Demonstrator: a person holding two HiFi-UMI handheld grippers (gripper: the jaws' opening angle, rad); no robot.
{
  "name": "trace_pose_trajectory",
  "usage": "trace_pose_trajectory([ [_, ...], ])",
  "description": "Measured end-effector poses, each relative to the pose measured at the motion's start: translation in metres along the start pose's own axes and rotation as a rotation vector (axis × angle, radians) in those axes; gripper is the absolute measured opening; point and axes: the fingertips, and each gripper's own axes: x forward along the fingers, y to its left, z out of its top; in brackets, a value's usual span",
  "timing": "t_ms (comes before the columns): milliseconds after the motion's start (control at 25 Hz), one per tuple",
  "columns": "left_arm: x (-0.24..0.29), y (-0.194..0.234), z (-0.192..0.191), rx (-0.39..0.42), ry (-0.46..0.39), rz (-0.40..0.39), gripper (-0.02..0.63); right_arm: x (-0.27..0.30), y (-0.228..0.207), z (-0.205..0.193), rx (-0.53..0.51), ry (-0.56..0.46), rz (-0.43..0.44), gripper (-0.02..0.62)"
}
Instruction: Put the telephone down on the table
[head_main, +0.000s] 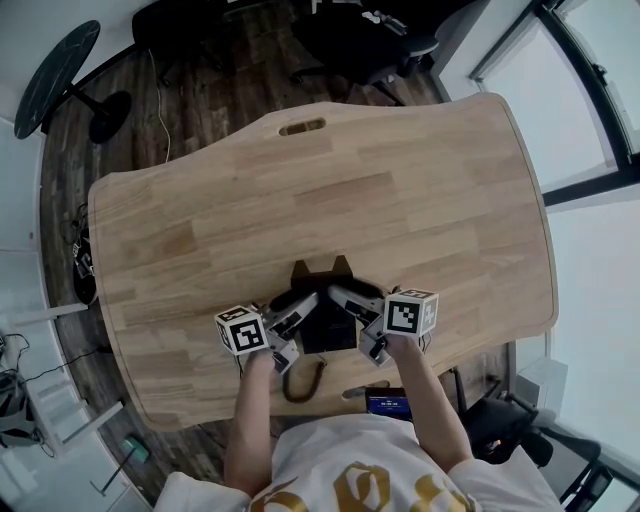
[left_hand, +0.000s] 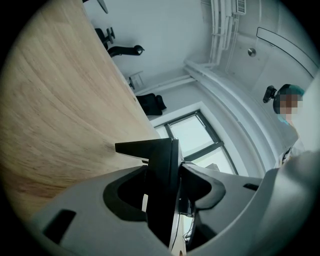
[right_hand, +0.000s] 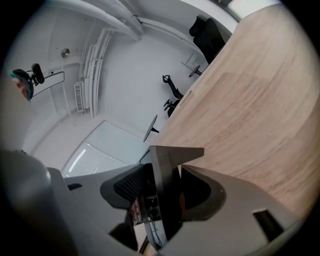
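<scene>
your left gripper (head_main: 296, 306) and right gripper (head_main: 352, 299) each clamp 1 telephone (head_main: 328, 328) edge, to hold it level for the table (head_main: 420, 200).

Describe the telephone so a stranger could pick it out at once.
On the light wooden table, look to the near edge in front of the person. There the left gripper and right gripper clamp a black telephone from either side. It is the only black thing over the wood, with two pointed prongs at its far end and a cord curling below it.
</scene>
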Motion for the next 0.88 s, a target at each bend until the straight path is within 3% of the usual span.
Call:
trace_pose_trajectory([
  [480,0.004,0.005,0.006,0.001,-0.007,0.016,0.199,0.006,-0.006,0.005,0.014,0.0,0.027,0.229],
  [560,0.002,0.007,0.005,-0.004,-0.012,0.037,0.204,0.005,-0.005,0.004,0.005,-0.006,0.026,0.229],
  [720,0.001,0.014,0.003,-0.037,0.001,0.113,0.275,0.003,-0.006,0.005,-0.017,-0.022,0.003,0.229],
  [880,-0.002,0.014,0.004,-0.001,0.011,0.185,0.282,0.001,-0.007,0.006,-0.038,-0.031,-0.044,0.229],
])
